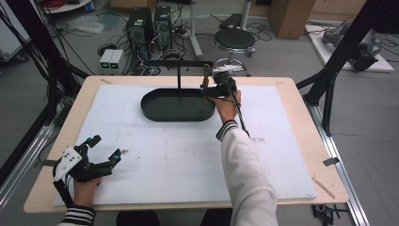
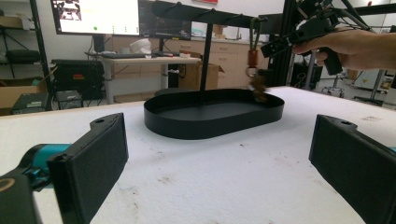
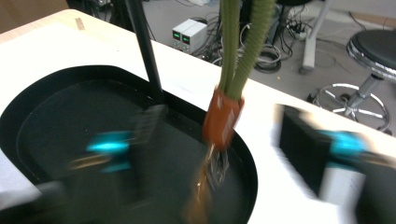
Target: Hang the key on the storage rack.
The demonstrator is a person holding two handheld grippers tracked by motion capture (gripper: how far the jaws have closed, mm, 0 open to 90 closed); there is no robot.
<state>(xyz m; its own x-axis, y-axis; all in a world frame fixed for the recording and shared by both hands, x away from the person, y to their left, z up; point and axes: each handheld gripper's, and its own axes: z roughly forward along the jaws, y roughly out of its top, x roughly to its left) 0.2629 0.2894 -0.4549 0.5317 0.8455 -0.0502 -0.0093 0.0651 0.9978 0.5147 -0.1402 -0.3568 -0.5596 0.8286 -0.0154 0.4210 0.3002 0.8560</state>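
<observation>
Hanging free on the rack [image 1: 179,62] over the tray [image 1: 178,104], keychain [image 3: 223,116] between parted, empty right tongs [image 3: 219,140]; left tongs [image 2: 217,161] wide open, idle on worktop [image 1: 188,155].

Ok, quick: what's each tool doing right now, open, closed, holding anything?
Left tool: open, holding nothing, over the white foam board.
Right tool: open, blurred, either side of the green looped strap with orange sleeve, not gripping it.
</observation>
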